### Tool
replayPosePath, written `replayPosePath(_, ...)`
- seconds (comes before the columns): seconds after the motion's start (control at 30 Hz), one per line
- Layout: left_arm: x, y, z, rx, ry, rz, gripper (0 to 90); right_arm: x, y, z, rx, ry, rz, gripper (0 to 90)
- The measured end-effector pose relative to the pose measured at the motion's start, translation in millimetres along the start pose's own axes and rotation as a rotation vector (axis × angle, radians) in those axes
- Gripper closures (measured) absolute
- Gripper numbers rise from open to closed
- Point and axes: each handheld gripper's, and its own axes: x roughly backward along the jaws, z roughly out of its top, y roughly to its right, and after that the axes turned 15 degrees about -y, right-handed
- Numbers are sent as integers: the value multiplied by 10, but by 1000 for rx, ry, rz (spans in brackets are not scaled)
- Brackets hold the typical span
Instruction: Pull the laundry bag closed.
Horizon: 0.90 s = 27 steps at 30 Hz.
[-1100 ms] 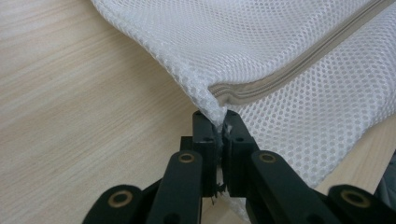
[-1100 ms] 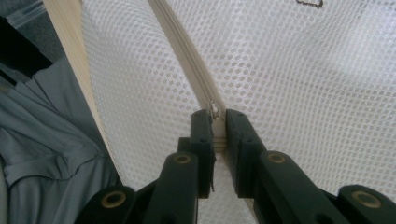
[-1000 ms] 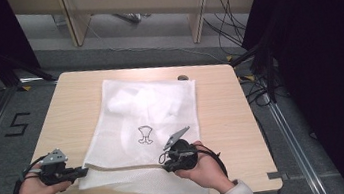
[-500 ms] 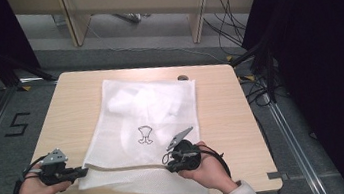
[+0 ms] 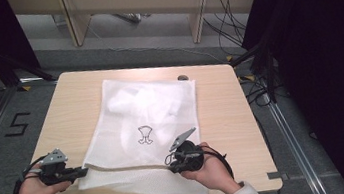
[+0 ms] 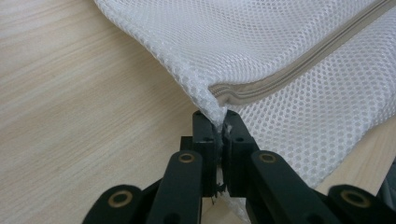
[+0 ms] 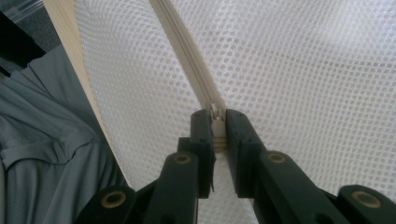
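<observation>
A white mesh laundry bag [image 5: 143, 126] lies flat on the wooden table [image 5: 222, 110], with a small dark logo near its middle and a beige zipper [image 6: 299, 70] running across its near end. My left gripper [image 5: 81, 172] is shut on the bag's near left corner [image 6: 210, 105], right where the zipper ends. My right gripper [image 5: 170, 162] is shut on the zipper pull [image 7: 217, 126], partway along the zipper [image 7: 187, 51] toward the bag's right side. Both hands rest low at the table's near edge.
A small dark object [image 5: 182, 78] lies on the table just beyond the bag's far right corner. Desk legs [image 5: 198, 18] and loose cables [image 5: 231, 23] stand on the floor behind the table. Grey clothing [image 7: 51, 158] of the person shows below the table edge.
The right hand has shifted slightly with the zipper pull. The left hand holds still on the corner.
</observation>
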Motion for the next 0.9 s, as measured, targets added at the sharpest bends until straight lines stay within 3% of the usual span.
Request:
replayPosePath(0.27,-8,4,-3,3,14,4,850,14,31,-81,-17,0,-8,823)
replayPosePath(0.33,2,0,0,-1,-3,3,851,18,28,-82,-13,-1,-7,823)
replayPosePath(0.4,-10,5,-5,3,17,7,850,18,29,-83,-12,-3,-8,823)
replayPosePath(0.53,18,-23,-6,-29,-25,17,850,19,38,-106,-20,-10,-12,823)
replayPosePath(0.6,-11,3,-6,4,16,7,850,20,50,-125,-24,-15,-6,823)
replayPosePath(0.63,2,-4,-2,-5,-6,6,850,19,57,-134,-19,-7,-4,823)
replayPosePath(0.83,0,-3,-2,1,-4,3,850,38,73,-178,-30,-11,-9,823)
replayPosePath(0.87,-11,4,-5,6,14,7,850,42,73,-183,-30,-12,-16,823)
replayPosePath(0.9,-3,0,-3,4,-1,2,850,43,77,-191,-34,-11,-15,823)
